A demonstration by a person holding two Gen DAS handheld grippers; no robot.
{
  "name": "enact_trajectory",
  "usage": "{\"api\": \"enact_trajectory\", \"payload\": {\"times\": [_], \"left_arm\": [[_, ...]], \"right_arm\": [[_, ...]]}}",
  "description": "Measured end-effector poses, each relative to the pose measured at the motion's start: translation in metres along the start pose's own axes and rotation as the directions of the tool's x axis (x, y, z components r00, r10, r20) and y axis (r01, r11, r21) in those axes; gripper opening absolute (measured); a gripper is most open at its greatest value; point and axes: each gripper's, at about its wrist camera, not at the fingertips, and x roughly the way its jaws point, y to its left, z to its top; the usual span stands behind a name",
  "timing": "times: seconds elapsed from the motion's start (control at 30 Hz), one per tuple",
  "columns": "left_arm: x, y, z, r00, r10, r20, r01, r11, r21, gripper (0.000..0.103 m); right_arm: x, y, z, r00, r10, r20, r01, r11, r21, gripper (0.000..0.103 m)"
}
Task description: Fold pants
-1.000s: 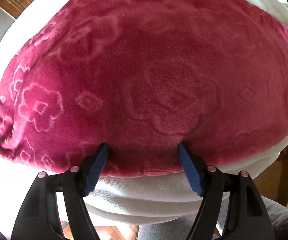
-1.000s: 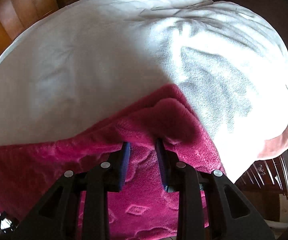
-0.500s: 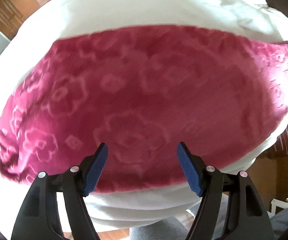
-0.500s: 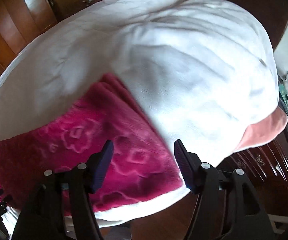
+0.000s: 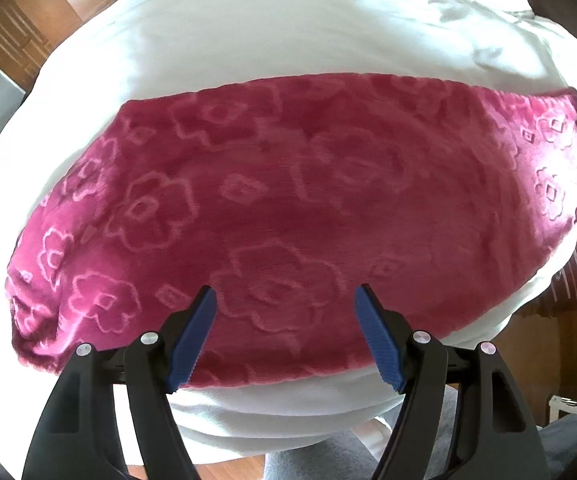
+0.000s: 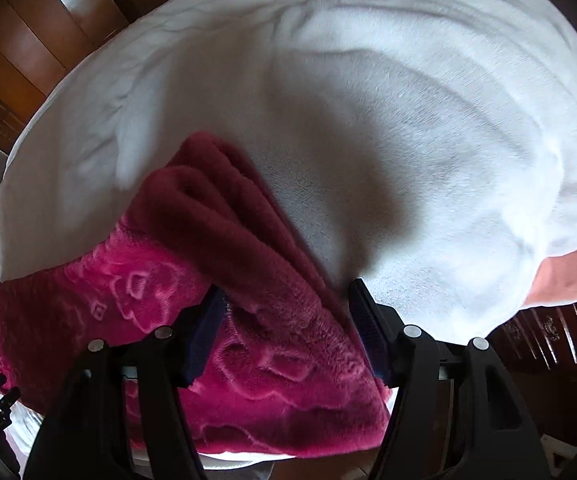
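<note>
**Pants folded into a long strip, more folding ahead**

White bedding (image 5: 288, 32) is covering the bed, with dark wooden furniture (image 6: 28, 40) standing behind it. Your pink fleece pants (image 5: 288, 200) are lying flat across the bed near its front edge, looking folded lengthwise into one long band. Your left claw (image 5: 284, 306) is hanging wide above the pants, gripping nothing. Your right claw (image 6: 288, 312) has just been opening and is standing wide over the bunched end of the pants (image 6: 224, 216), which is sitting between the pads without being pinched. By my judgement, you are still facing the crosswise folds.
</note>
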Motion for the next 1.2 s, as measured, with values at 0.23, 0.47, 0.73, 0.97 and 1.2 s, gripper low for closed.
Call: {"api": "enact_trajectory", "payload": {"times": [0.23, 0.47, 0.73, 0.97, 1.2], "left_arm": [[0.016, 0.021, -0.017, 1.000, 0.001, -0.014, -0.002, 1.000, -0.027, 0.071], [0.026, 0.013, -0.015, 1.000, -0.012, -0.012, 0.012, 1.000, -0.011, 0.071], [0.029, 0.018, -0.011, 1.000, -0.027, -0.006, 0.027, 1.000, -0.017, 0.071], [0.022, 0.031, -0.009, 0.999, -0.054, 0.004, 0.054, 0.998, -0.022, 0.071], [0.011, 0.060, -0.010, 0.996, -0.093, 0.018, 0.094, 0.994, -0.059, 0.071]], "right_arm": [[0.001, 0.007, -0.002, 0.999, 0.029, -0.018, -0.030, 0.998, -0.047, 0.031], [-0.021, 0.022, -0.010, 0.998, 0.059, -0.003, -0.059, 0.995, -0.084, 0.019], [-0.061, 0.046, -0.026, 0.981, 0.193, 0.015, -0.191, 0.978, -0.084, 0.019], [-0.080, 0.097, -0.041, 0.944, 0.331, -0.006, -0.330, 0.941, -0.079, 0.019], [-0.091, 0.169, -0.053, 0.902, 0.429, -0.045, -0.432, 0.894, -0.117, 0.019]]}}
